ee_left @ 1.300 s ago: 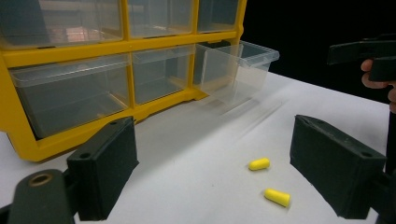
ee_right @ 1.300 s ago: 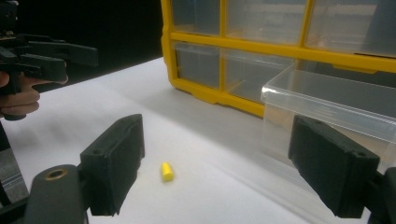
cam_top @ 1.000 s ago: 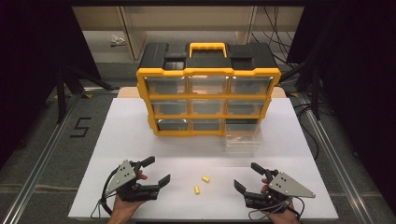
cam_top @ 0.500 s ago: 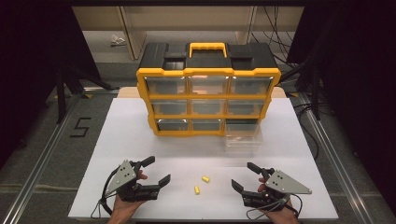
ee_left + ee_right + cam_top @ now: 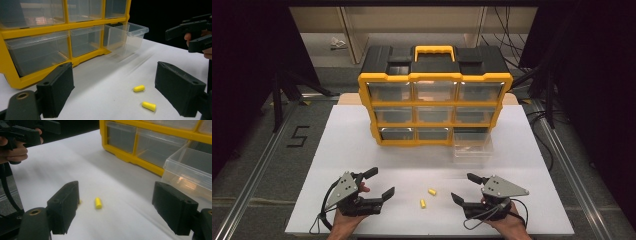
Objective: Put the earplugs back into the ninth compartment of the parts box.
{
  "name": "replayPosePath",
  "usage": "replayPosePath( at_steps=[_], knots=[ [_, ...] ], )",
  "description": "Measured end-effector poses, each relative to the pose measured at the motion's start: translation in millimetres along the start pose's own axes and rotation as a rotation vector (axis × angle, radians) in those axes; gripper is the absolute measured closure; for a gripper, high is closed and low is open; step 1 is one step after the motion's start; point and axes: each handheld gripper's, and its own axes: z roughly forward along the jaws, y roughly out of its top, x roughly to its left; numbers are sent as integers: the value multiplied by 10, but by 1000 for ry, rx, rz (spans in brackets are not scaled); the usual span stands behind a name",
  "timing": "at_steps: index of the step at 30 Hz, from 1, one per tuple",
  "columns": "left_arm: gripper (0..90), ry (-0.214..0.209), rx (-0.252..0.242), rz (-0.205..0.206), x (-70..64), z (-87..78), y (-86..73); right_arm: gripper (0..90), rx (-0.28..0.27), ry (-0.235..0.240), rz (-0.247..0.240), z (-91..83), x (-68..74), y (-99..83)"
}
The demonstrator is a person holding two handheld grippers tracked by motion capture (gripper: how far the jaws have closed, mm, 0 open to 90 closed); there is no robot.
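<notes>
1. Resting near the table's (image 5: 532,150) front edge, well in front of the yellow organizer (image 5: 434,107), the left gripper (image 5: 379,184) had its jaws spread wide and held nothing.
2. Two yellow foam earplugs lay in front of the organizer, between the grippers: the nearer earplug (image 5: 423,203) and the farther earplug (image 5: 431,191), close together but apart.
3. They looked light, soft and springy, and being rounded they would probably roll or squirt aside; a gentle pinch across the middle of the barrel seemed safest.
4. The right gripper (image 5: 465,188) was likewise wide open and empty.
5. A clear drawer (image 5: 473,147) stood pulled out of the organizer's bottom right bay.
6. In the right gripper view its own jaw nearly covered one earplug, and whether the organizer's drawers held anything was hard to judge.
</notes>
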Motion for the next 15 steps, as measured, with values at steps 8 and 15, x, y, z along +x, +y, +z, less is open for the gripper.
replayPosePath(
  at_steps=[8, 15],
  knots=[
    [151, 0, 3, 5, -1, 1, 0, 262, 123, 20, -41, 220, 14, 123],
    [151, -6, 2, 4, -5, 4, 2, 284, 190, 37, -70, 406, 37, 155]
  ],
)
